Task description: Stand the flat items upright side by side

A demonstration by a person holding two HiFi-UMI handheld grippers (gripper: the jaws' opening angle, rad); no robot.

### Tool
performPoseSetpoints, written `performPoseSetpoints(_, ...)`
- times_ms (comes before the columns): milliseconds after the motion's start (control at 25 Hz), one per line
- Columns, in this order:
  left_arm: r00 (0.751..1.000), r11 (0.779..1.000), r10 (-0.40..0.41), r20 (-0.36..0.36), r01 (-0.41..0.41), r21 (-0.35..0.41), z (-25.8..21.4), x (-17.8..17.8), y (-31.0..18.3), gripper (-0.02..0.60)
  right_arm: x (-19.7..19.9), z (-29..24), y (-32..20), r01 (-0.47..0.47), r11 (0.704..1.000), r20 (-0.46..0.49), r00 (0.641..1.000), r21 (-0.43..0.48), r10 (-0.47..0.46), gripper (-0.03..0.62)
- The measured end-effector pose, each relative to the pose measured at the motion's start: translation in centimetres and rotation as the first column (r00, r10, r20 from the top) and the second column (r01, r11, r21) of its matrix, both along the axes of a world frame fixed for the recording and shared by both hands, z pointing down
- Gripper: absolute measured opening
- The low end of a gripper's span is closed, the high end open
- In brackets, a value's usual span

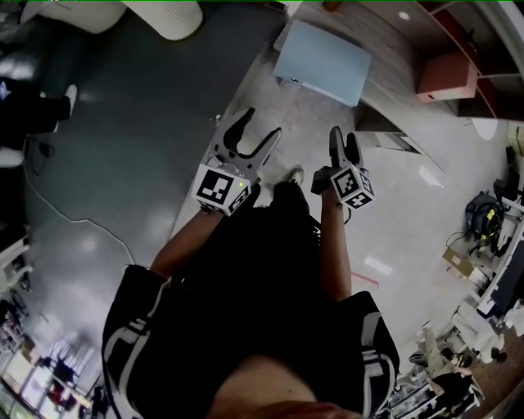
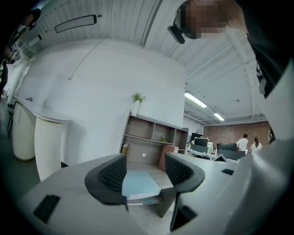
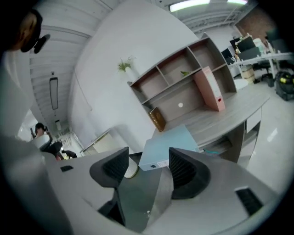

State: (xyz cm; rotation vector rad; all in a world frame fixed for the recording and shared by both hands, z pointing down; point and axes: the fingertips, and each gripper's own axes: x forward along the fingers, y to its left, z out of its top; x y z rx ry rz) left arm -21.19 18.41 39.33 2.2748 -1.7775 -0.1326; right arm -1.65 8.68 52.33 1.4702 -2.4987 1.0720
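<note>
A light blue binder (image 1: pixel 322 61) lies flat on the wooden desk (image 1: pixel 393 37), overhanging its front edge. A pink binder (image 1: pixel 446 75) stands upright further along the desk. My left gripper (image 1: pixel 260 124) and right gripper (image 1: pixel 345 137) are held in the air short of the desk, side by side, both open with nothing between their jaws. In the left gripper view the blue binder (image 2: pixel 140 183) shows far off beyond the gripper (image 2: pixel 144 172). The right gripper view shows the blue binder (image 3: pixel 167 144), the pink binder (image 3: pixel 209 89) and the gripper (image 3: pixel 148 167).
An open wooden shelf unit (image 3: pixel 183 75) stands on the desk against the wall, with a brown book (image 3: pixel 157 119) leaning in it and a small plant (image 2: pixel 137 97) on top. A white ribbed cylinder (image 1: pixel 172 16) stands on the floor to the left. People and desks are at the far right.
</note>
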Motion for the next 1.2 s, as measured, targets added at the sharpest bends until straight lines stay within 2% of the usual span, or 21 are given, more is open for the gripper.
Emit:
performPoseSetpoints(120,1.0,1.0,0.025,-0.004,-0.025,0.019,0.0,-0.8,-0.6,0.255,-1.4,1.9,-1.0,-0.052,0.996,0.118,0.991,-0.076,0.06,0.279)
performPoseSetpoints(200,0.999,0.999,0.036,-0.009,-0.036,0.026,0.0,-1.2,-0.9,0.255,-2.2,3.2,-1.8,-0.08,0.987,0.211,0.971,-0.139,0.109,0.291)
performPoseSetpoints(360,0.999,0.999,0.035,-0.023,-0.035,0.019,0.3,-1.2,-1.9,0.255,-2.0,6.6,-3.8,-0.125,0.957,0.387,0.895,-0.261,0.223,0.309)
performPoseSetpoints(480,0.999,0.999,0.032,-0.024,-0.031,0.01,0.9,-1.1,-3.9,0.255,-1.3,9.8,-6.3,-0.159,0.931,0.468,0.829,-0.329,0.307,0.319)
performPoseSetpoints(680,0.999,0.999,0.021,-0.041,-0.022,-0.023,2.2,-1.3,-6.8,0.255,-2.2,16.2,-9.1,-0.121,0.9,0.551,0.754,-0.42,0.358,0.355)
performPoseSetpoints(760,0.998,0.999,0.022,-0.057,-0.024,-0.036,2.6,-0.9,-7.9,0.255,-2.3,18.0,-10.2,-0.11,0.884,0.586,0.711,-0.454,0.389,0.368)
performPoseSetpoints(880,0.999,0.998,0.032,-0.044,-0.034,-0.052,3.6,0.2,-9.0,0.255,-1.8,20.0,-11.8,-0.101,0.876,0.628,0.659,-0.472,0.414,0.387)
performPoseSetpoints(1040,0.999,0.996,0.032,-0.031,-0.035,-0.082,5.4,-0.3,-10.1,0.255,-3.2,22.7,-13.3,-0.083,0.871,0.641,0.644,-0.485,0.418,0.413)
performPoseSetpoints(1200,0.999,0.994,0.015,-0.051,-0.021,-0.11,6.3,-0.6,-10.8,0.255,-4.5,24.1,-14.5,-0.073,0.865,0.644,0.637,-0.496,0.423,0.419)
